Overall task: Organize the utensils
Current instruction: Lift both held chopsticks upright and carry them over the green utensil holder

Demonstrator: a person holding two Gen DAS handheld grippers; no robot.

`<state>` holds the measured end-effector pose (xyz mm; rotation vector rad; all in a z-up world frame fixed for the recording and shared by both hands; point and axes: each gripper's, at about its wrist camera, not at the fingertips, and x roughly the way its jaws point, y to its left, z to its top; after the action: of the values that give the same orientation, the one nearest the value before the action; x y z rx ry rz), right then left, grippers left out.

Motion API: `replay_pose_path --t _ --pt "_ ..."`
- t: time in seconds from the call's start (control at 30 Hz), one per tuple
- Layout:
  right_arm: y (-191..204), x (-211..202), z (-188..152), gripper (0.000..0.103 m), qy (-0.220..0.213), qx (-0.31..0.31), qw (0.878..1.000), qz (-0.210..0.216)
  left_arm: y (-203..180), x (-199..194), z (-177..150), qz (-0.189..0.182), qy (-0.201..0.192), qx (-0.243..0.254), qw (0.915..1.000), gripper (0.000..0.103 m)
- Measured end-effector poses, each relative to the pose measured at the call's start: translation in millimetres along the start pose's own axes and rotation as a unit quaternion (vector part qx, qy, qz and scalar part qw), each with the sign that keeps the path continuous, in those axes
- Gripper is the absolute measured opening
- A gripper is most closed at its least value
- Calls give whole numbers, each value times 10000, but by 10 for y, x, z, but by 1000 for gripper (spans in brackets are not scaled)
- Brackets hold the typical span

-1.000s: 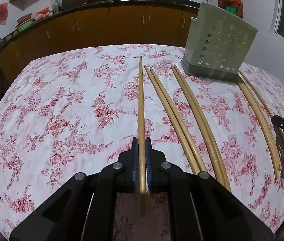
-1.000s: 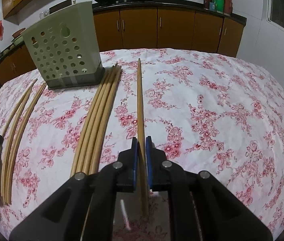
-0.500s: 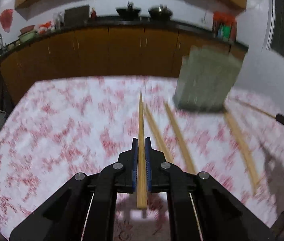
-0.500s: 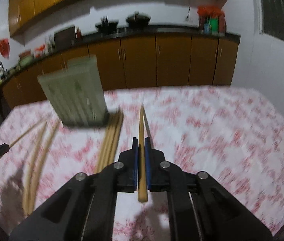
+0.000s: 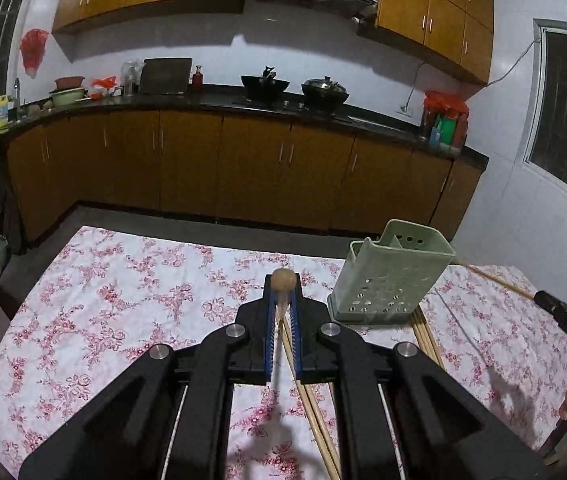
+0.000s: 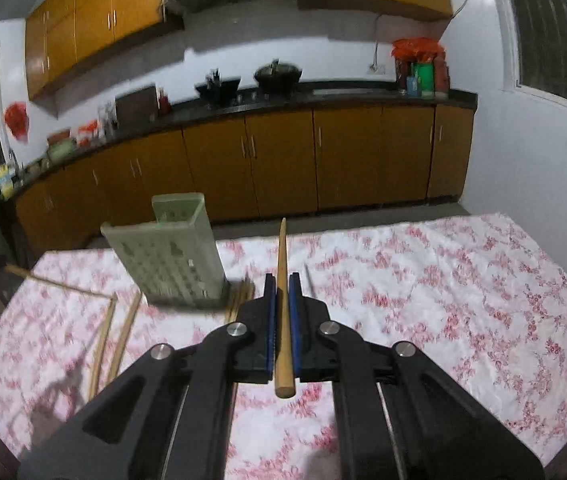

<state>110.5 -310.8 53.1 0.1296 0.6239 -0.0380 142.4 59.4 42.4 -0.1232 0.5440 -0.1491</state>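
Note:
My left gripper is shut on a wooden chopstick, held well above the table; the stick points nearly at the camera, so I see mostly its end. My right gripper is shut on another wooden chopstick, also lifted, its tip pointing forward. The pale green perforated utensil holder stands upright on the table to the right of the left gripper; it also shows in the right wrist view, left of the right gripper. Several more chopsticks lie on the cloth beside the holder.
The table carries a white cloth with red flowers. More chopsticks lie left of the holder in the right wrist view. The right gripper and its chopstick show at the left view's right edge. Kitchen cabinets stand beyond the table.
Both grippers have risen from the table, each lifting its chopstick off the cloth. The table now sits lower and farther in both views. The left chopstick has tilted toward the camera.

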Motion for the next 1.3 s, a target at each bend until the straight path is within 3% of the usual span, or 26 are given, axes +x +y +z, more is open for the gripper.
replay_pose_path --t 0.2,0.47,0.87,1.13,1.3 --pt "6 -44 8 8 -65 23 10000 39 -23 -24 -22 -14 9 30 10000 7" --pt "-49 -274 126 8 -582 63 9983 -29 -41 -88 52 -30 -148 56 9999 7" --pt "-132 -796 737 8 -1471 -125 9890 120 -77 -343 496 -174 -779 -82 9968 7" --pt "105 -931 1034 8 -1896 -584 9789 494 -311 -430 837 -443 -1252 -127 9911 7" --pt "200 -941 1135 8 -2227 -449 9706 792 -508 -458 981 -615 -1591 -148 9852 7"
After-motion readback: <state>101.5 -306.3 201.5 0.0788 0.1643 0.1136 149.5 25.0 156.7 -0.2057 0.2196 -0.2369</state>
